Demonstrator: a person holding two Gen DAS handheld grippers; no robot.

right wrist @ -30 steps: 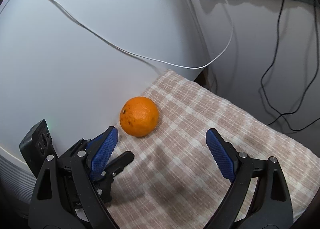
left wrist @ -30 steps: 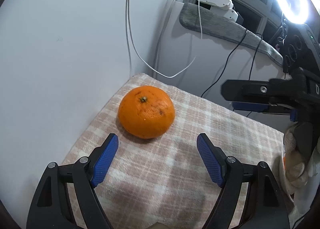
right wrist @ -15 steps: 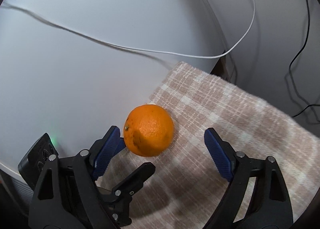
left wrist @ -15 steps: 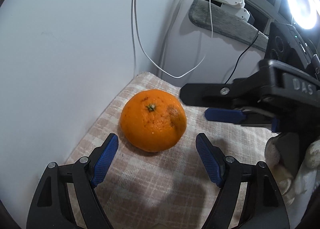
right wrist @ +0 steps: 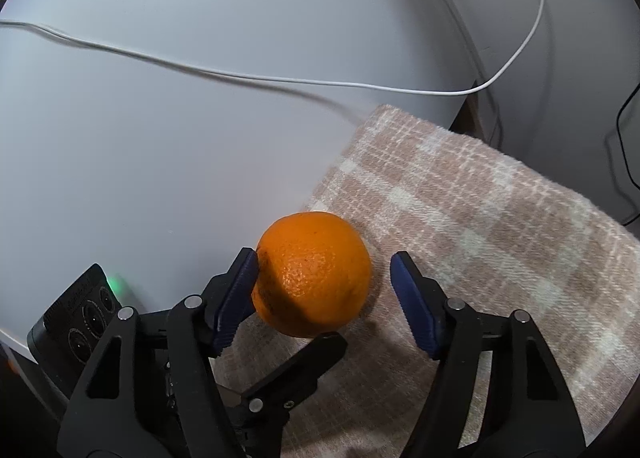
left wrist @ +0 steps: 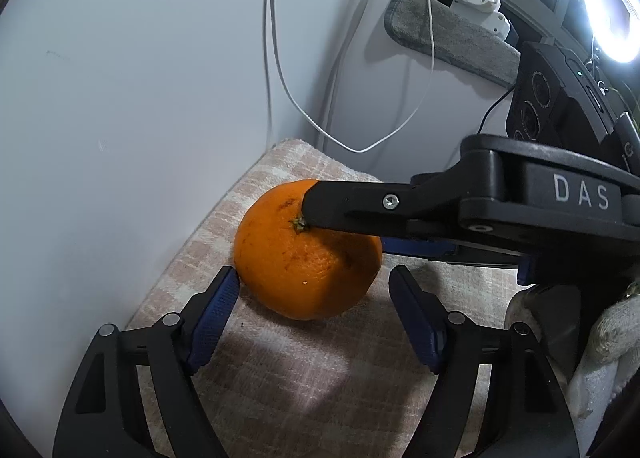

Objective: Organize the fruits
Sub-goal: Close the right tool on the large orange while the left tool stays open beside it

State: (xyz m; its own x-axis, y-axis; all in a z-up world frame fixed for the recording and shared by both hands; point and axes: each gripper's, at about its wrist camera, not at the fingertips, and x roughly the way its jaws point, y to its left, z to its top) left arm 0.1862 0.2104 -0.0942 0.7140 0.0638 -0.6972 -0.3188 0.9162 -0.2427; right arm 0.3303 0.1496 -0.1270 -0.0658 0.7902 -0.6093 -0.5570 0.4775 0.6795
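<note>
One orange (left wrist: 304, 266) lies on a beige plaid cloth (left wrist: 280, 386) beside a white wall. My left gripper (left wrist: 314, 278) reaches it from the near side. Its jaws are closing with the orange between them; the left pad is at the peel and the right pad stands off. My right gripper (right wrist: 324, 264) straddles the same orange (right wrist: 316, 278), jaws closing, left pad against the peel, right pad apart. One of its black fingers (left wrist: 360, 202) crosses the orange's top in the left wrist view. A left gripper finger (right wrist: 304, 358) shows under the orange in the right wrist view.
The white wall (right wrist: 200, 138) hems the cloth (right wrist: 500, 226) on the left. A white cable (left wrist: 280, 70) hangs down it. A grey towel (left wrist: 448, 34) lies on a ledge behind, with a bright ring light (left wrist: 612, 10) at top right. A gloved hand (left wrist: 608, 330) holds the right gripper.
The right gripper has swung in from the right and down until its fingers straddle the orange, and its jaws have narrowed. The left gripper has edged forward to the orange.
</note>
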